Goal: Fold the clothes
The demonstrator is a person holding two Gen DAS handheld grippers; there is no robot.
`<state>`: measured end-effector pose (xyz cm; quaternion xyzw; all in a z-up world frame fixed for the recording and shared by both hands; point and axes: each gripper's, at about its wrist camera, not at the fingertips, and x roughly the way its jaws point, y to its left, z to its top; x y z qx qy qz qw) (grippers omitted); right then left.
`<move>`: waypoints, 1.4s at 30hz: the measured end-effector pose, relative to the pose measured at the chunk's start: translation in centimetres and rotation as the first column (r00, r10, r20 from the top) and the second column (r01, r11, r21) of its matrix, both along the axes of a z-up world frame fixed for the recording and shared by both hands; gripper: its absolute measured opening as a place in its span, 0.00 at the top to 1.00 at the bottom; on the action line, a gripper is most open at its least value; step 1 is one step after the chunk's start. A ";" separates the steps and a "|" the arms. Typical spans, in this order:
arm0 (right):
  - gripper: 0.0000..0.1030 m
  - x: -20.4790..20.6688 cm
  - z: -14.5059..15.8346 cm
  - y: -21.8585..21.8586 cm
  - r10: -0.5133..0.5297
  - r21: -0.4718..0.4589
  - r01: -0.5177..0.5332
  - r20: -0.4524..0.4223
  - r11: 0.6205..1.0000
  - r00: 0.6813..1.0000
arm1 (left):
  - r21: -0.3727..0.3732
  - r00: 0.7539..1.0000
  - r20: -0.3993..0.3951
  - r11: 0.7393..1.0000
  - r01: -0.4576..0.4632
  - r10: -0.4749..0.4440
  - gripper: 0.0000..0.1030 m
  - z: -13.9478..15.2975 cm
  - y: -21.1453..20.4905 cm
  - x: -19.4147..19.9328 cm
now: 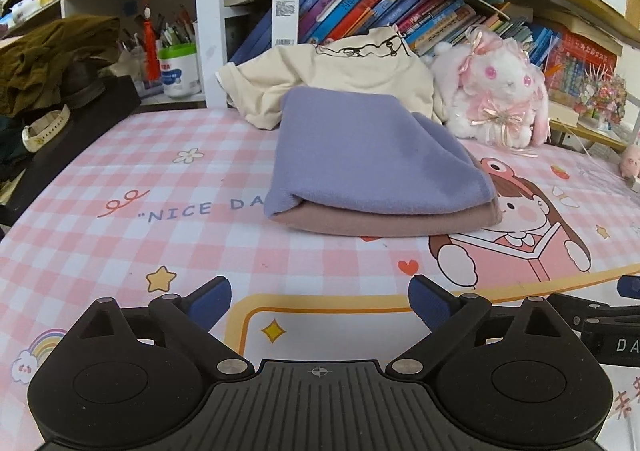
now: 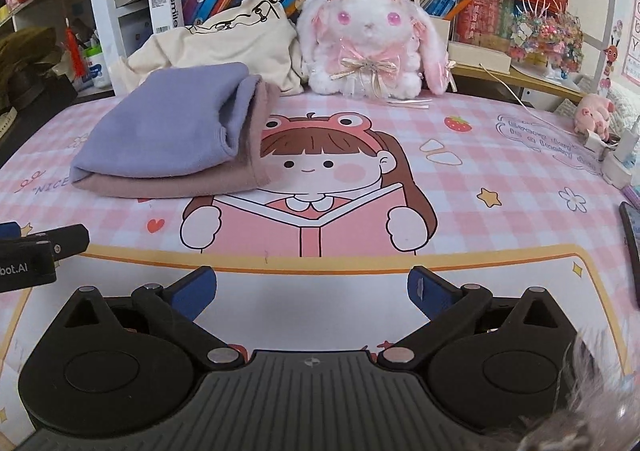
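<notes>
A folded lilac garment (image 1: 372, 155) lies on top of a folded dusty-pink garment (image 1: 384, 221) on the pink checked desk mat (image 1: 160, 179). The stack also shows in the right wrist view, lilac (image 2: 168, 131) over pink (image 2: 180, 181). A crumpled cream garment (image 1: 332, 79) (image 2: 224, 39) lies behind the stack against the books. My left gripper (image 1: 320, 301) is open and empty, low over the mat, well in front of the stack. My right gripper (image 2: 312, 291) is open and empty, in front and right of the stack.
A white and pink plush rabbit (image 1: 496, 91) (image 2: 372, 39) sits at the back right. Bookshelves (image 1: 360, 3) line the back. A dark box with a watch (image 1: 44, 131) is at the left. A charger (image 2: 616, 155), a small pig toy (image 2: 592, 113) and a phone (image 2: 634, 239) lie at the right edge.
</notes>
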<state>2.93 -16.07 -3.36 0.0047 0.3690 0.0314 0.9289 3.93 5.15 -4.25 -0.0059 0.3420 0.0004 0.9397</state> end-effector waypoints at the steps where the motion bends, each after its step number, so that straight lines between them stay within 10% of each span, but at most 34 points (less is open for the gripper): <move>1: 0.00 0.0 0.0 0.1 0.001 -0.004 -0.001 -0.001 1.000 1.000 | 0.000 1.000 0.000 1.000 0.000 0.000 0.06 0.0 0.0 0.0; 42: 0.00 -0.4 -0.1 0.6 0.041 -0.013 -0.041 -0.006 0.999 0.999 | -0.025 1.000 -0.018 1.000 0.019 -0.019 0.00 -0.1 -0.3 -0.3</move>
